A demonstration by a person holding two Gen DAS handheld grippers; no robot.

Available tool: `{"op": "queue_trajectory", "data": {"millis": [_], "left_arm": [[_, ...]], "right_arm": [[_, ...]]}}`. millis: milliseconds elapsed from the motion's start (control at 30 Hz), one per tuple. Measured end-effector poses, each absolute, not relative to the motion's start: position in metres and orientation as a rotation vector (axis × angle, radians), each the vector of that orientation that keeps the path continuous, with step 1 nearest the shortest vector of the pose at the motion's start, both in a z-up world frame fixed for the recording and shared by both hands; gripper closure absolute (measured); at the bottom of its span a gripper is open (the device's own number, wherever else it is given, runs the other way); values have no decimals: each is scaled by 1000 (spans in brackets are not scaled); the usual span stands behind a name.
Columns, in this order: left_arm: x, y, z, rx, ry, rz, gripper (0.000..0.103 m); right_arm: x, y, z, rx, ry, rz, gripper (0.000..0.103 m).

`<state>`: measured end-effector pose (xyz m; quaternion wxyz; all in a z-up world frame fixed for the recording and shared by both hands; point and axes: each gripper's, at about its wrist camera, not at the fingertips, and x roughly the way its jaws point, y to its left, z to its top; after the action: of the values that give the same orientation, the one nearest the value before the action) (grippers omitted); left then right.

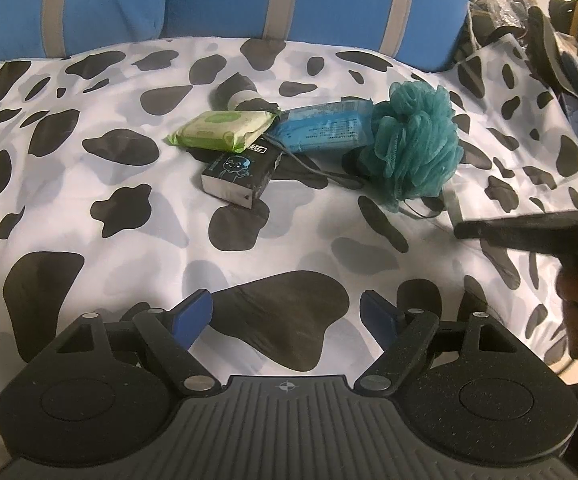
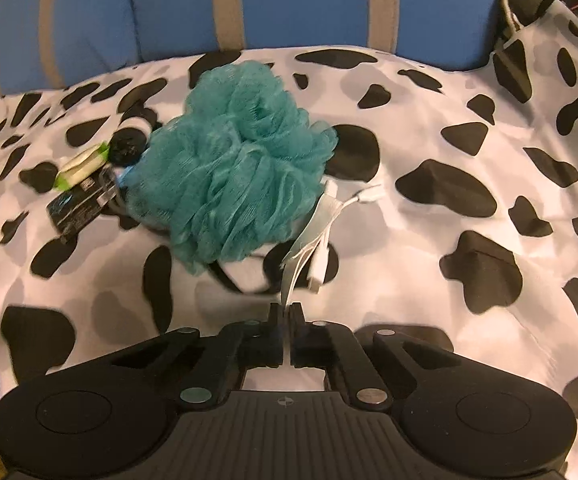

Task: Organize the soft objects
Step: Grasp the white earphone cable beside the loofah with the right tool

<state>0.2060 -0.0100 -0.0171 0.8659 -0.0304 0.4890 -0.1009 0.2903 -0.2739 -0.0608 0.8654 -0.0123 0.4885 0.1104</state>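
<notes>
A teal mesh bath pouf (image 1: pixel 413 140) (image 2: pixel 237 180) lies on the cow-print cover. Left of it lie a blue wipes pack (image 1: pixel 325 128), a green wipes pack (image 1: pixel 221 130) (image 2: pixel 83 166), a black tissue pack (image 1: pixel 241 174) (image 2: pixel 81 208) and a rolled dark sock (image 1: pixel 241 94) (image 2: pixel 127 144). My left gripper (image 1: pixel 289 316) is open and empty, low over the cover in front of the pile. My right gripper (image 2: pixel 287 312) is shut on the edge of a cow-print fabric bag (image 1: pixel 529 136), whose pale edge with a white tag (image 2: pixel 321 236) rises from the jaws. The right gripper also shows in the left wrist view (image 1: pixel 521 232).
A blue cushion with grey stripes (image 1: pixel 225 0) (image 2: pixel 289 4) stands behind the cover. Dark clutter and plastic wrap (image 1: pixel 529 4) sit at the far right. The cow-print cover (image 1: pixel 129 240) (image 2: pixel 489 160) spreads all around the pile.
</notes>
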Motion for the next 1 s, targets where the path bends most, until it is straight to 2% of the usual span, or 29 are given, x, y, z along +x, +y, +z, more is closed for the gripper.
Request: {"op": "queue_trajectory", "data": {"millis": [233, 333, 400, 467, 633, 767, 833, 933, 1000], "left_arm": [[205, -18, -18, -47, 1028, -214, 22], [203, -22, -19, -37, 1030, -215, 22], [203, -25, -20, -31, 1031, -213, 22], [203, -28, -20, -29, 1032, -215, 22], [203, -37, -22, -8, 1034, -220, 22], [203, -41, -22, -5, 1030, -222, 22], [204, -42, -22, -5, 1023, -222, 22], [205, -44, -22, 5, 1004, -231, 22], [205, -45, -22, 23, 985, -238, 22]], "right_arm": [[258, -278, -55, -31, 1114, 276, 97], [258, -283, -57, 5, 1119, 296, 93], [262, -285, -59, 40, 1122, 301, 73], [267, -289, -61, 82, 1113, 302, 61], [279, -288, -67, 120, 1083, 297, 56], [282, -279, -70, 72, 1048, 275, 58], [280, -271, -70, 8, 1034, 256, 64], [277, -264, -71, -84, 1018, 234, 96], [276, -265, -69, -73, 1024, 247, 98]]}}
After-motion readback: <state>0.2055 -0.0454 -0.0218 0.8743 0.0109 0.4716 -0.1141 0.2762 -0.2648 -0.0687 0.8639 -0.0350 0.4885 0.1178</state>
